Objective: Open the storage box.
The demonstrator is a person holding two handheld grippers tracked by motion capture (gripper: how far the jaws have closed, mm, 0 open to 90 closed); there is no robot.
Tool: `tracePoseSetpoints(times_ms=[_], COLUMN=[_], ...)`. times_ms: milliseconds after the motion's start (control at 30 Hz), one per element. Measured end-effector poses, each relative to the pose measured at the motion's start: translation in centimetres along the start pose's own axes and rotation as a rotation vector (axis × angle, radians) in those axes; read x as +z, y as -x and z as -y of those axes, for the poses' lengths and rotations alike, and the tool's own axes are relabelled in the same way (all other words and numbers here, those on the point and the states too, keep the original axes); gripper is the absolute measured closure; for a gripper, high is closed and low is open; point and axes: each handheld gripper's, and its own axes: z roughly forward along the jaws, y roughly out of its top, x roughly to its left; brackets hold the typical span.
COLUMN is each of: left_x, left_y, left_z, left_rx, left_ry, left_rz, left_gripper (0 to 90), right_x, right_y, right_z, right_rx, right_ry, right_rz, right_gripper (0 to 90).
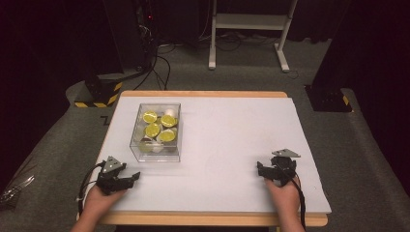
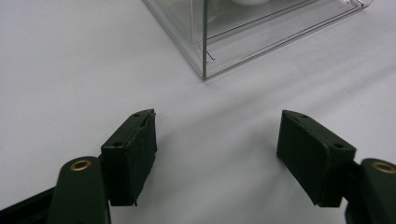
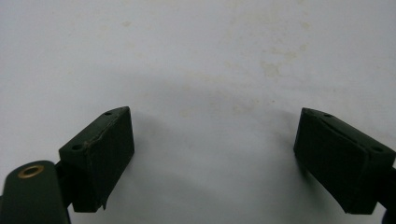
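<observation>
A clear plastic box point(image 1: 156, 152) stands on the left half of the white table top point(image 1: 227, 145); inside lie several lime halves point(image 1: 153, 129) and white pieces. My left gripper point(image 1: 124, 180) rests near the front left corner, just below the box, open and empty. In the left gripper view the box's near corner point(image 2: 204, 70) stands ahead of the wide-apart jaws of my left gripper point(image 2: 217, 135). My right gripper point(image 1: 273, 170) sits low at the front right, open, with nothing between its jaws. The right gripper view has my right gripper point(image 3: 212, 140) over bare, faintly stained white surface.
The table's wooden edge point(image 1: 203, 220) runs along the front. Beyond the table, on grey carpet, stand a white frame's legs point(image 1: 212, 60) and black equipment with yellow-black striped bases point(image 1: 96, 96). Cables point(image 1: 159, 72) trail on the floor behind.
</observation>
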Motion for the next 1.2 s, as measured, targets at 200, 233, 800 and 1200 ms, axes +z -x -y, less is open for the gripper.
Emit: tracePoseSetpoints(times_ms=[200, 233, 800, 1200], left_x=[-0.02, -0.02, -0.04, -0.03], left_y=[0.0, -0.01, 0.25, 0.24], left_z=[0.03, 0.02, 0.02, -0.01], left_rx=[-0.008, -0.009, -0.01, -0.008], left_ry=[0.002, 0.003, 0.001, 0.0], left_rz=[-0.004, -0.004, -0.021, -0.023], left_gripper=[30.3, 30.4, 30.7, 30.7], right_x=[0.03, 0.04, -0.12, -0.12], right_y=[0.09, 0.1, 0.0, -0.07], right_z=[0.01, 0.02, 0.01, 0.06], right_rx=[-0.001, 0.0, -0.019, -0.016], right_ry=[0.001, 0.002, 0.012, 0.012], right_rz=[-0.007, -0.007, -0.022, -0.017], right_gripper=[11.7, 11.7, 17.4, 17.5])
